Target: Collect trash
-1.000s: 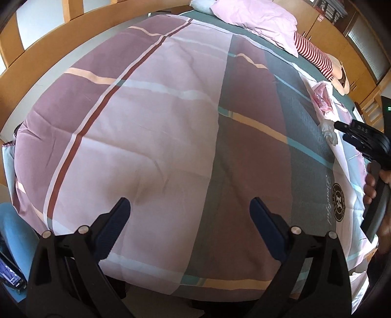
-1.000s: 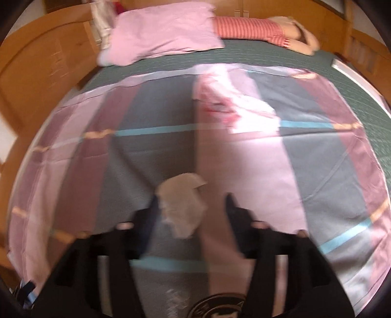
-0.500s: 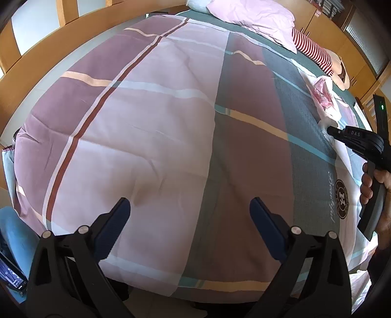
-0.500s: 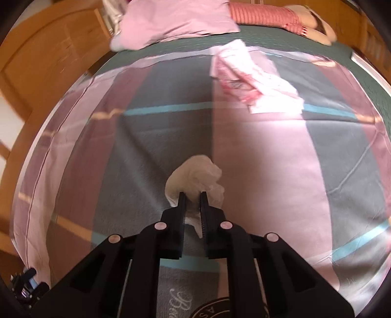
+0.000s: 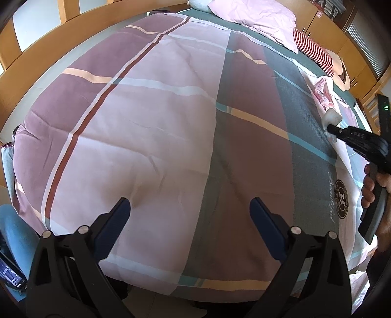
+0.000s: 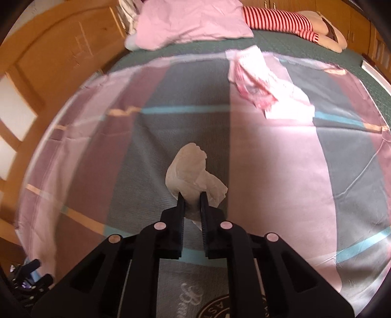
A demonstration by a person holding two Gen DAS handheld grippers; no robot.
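Observation:
My right gripper [image 6: 191,197] is shut on a crumpled white tissue [image 6: 189,168] and holds it just above the striped bedspread [image 6: 281,171]. The same tissue [image 5: 331,118] and right gripper [image 5: 328,128] show at the right edge of the left wrist view. A pink and white plastic wrapper [image 6: 261,83] lies farther up the bed, also in the left wrist view [image 5: 325,94]. My left gripper [image 5: 189,212] is open and empty above the bed's foot end.
A pink pillow [image 6: 193,22] and a red-striped stuffed doll [image 6: 293,20] lie at the head of the bed. A wooden bed frame [image 5: 61,31] runs along the left side. Wooden cabinets [image 5: 342,31] stand behind the headboard.
My right gripper has closed on the white tissue and lifted it slightly off the bedspread. My left gripper has stayed open and nearly still.

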